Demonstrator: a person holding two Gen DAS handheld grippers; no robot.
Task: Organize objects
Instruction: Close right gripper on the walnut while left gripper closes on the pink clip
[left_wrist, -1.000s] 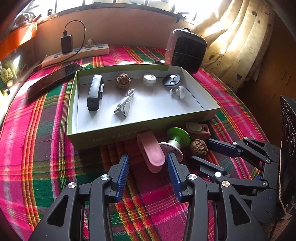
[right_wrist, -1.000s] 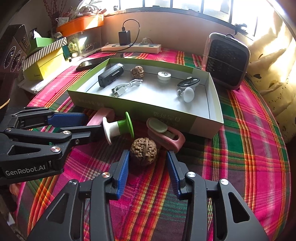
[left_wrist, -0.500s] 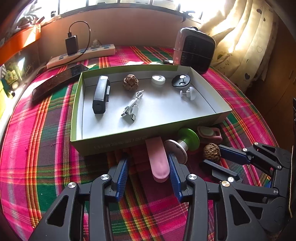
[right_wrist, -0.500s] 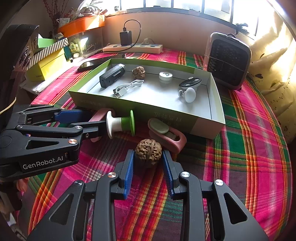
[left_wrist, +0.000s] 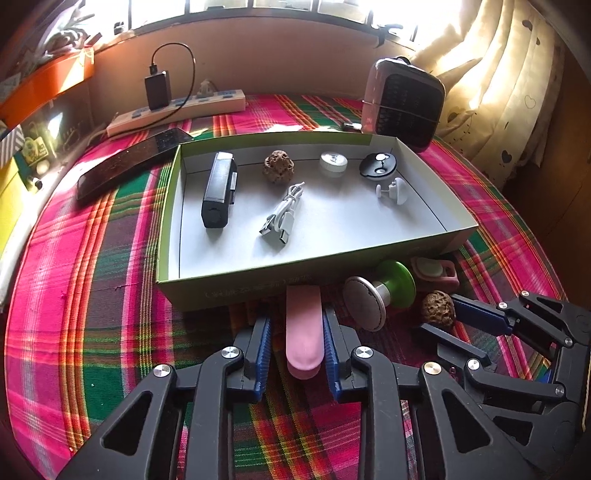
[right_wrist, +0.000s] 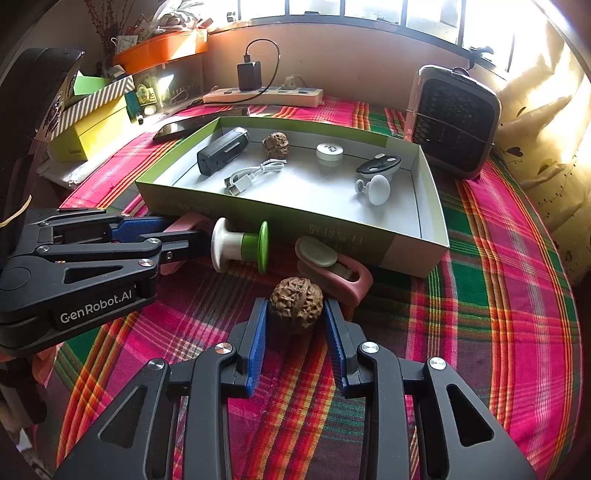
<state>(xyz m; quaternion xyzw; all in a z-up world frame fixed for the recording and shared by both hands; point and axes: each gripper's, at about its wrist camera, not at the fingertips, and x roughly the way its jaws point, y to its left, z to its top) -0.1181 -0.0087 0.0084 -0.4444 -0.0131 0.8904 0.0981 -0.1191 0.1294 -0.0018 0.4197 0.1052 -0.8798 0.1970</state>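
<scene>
Two grippers low in frame: left gripper (left_wrist: 295, 326), jaws just narrowed, clamped on pink oblong case (left_wrist: 303, 330) at lower centre below green tray (left_wrist: 258, 286); right gripper (right_wrist: 295, 319) clenched on walnut (right_wrist: 296, 301), centre, cloth-level, near tray's front wall.

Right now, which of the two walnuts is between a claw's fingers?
The walnut on the plaid cloth, outside the box, held between the right claw's blue fingers. The other walnut lies loose inside the green box.
</scene>
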